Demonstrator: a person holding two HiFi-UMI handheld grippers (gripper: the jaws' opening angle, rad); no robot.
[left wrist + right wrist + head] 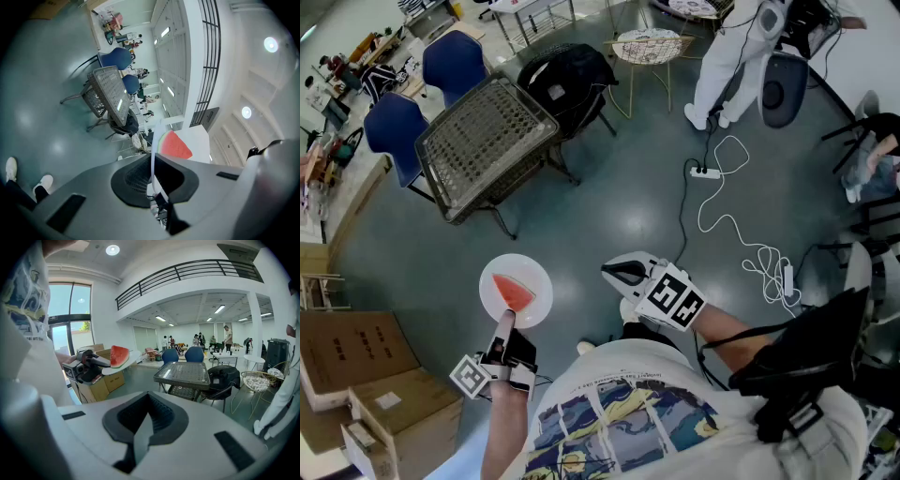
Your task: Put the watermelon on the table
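A red watermelon slice [514, 292] lies on a white plate [536, 299] held over the grey floor, in front of me. My left gripper [504, 322] is shut on the plate's near rim. In the left gripper view the plate [152, 151] runs edge-on between the jaws, with the watermelon slice [174, 145] on it. My right gripper [615, 272] hangs shut and empty to the right of the plate. From the right gripper view [142, 433] I see the slice [119, 356], the plate [123, 366] and the left gripper [87, 363]. The wicker-framed table [484, 139] stands further ahead.
Two blue chairs [452, 62] stand behind the table and a black chair with a bag [565, 80] to its right. Cardboard boxes [358, 361] sit at my left. A power strip with white cable [707, 172] lies on the floor. A person in white [724, 56] stands far right.
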